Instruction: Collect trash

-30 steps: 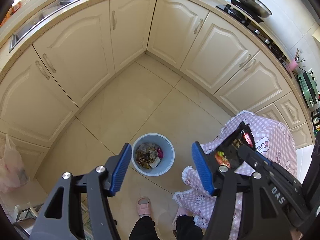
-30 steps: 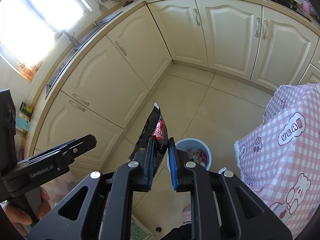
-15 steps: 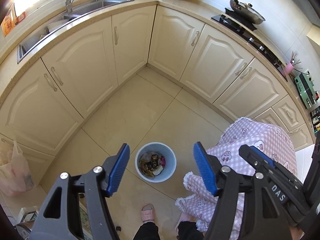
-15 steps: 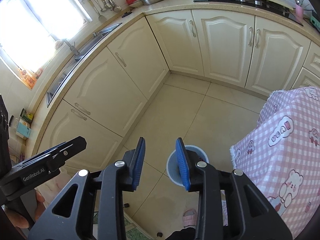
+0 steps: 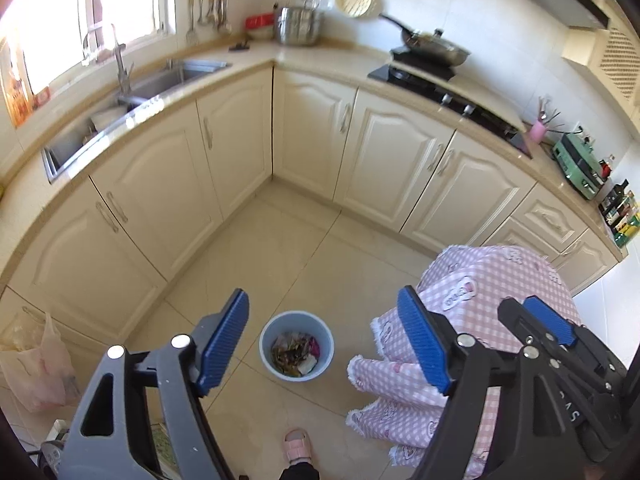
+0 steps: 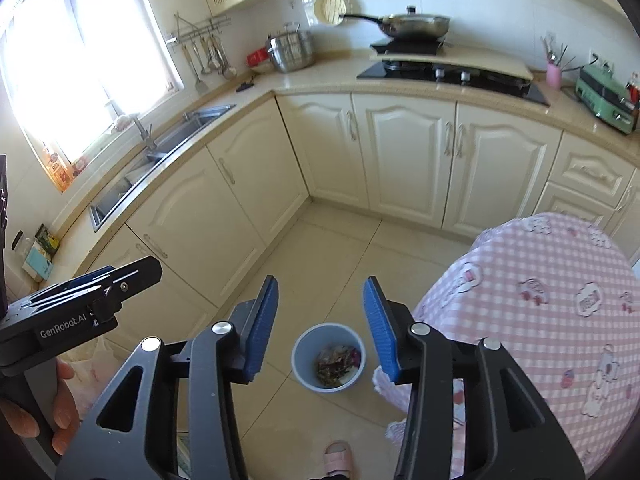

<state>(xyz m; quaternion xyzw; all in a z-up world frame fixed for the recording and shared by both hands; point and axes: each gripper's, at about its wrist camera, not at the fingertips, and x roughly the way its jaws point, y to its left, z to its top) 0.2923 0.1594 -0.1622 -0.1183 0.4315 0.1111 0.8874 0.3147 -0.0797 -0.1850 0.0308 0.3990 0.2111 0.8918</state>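
A: Where does the trash sit?

B: In the pale blue bin (image 5: 296, 346) on the tiled floor (image 5: 280, 248), low in the scene and near the person. Wrappers and scraps (image 5: 295, 354) lie heaped at its bottom — brown, white and a bit of pink. In the right wrist view the same bin (image 6: 328, 356) shows between the two blue pads.

A: And the left gripper?

B: The left gripper (image 5: 324, 344) hangs above the bin with its jaws spread wide; nothing is between the ribbed blue pads (image 5: 424, 346). The bin appears in the gap, closer to the left finger.

A: The right one?

B: The right gripper (image 6: 320, 324) is also parted, though less widely, and it holds nothing either. From the left wrist view its dark body (image 5: 560, 352) sits at the far right, over the pink checked cloth (image 5: 492, 280).

A: What is that cloth on?

B: It drapes some piece of furniture just right of the bin — its fringed hem hangs near the bin's rim. What lies under it I cannot tell.

A: Anything else around?

B: Cream cabinets (image 6: 408, 152) wrap the corner, with a steel sink (image 5: 160, 84) on the left counter and a pan (image 6: 412, 26) on the black hob (image 6: 452, 76) far right. A thin plastic bag (image 5: 32, 364) slumps at the near left, and a pink slipper (image 5: 297, 446) shows at the bottom edge.
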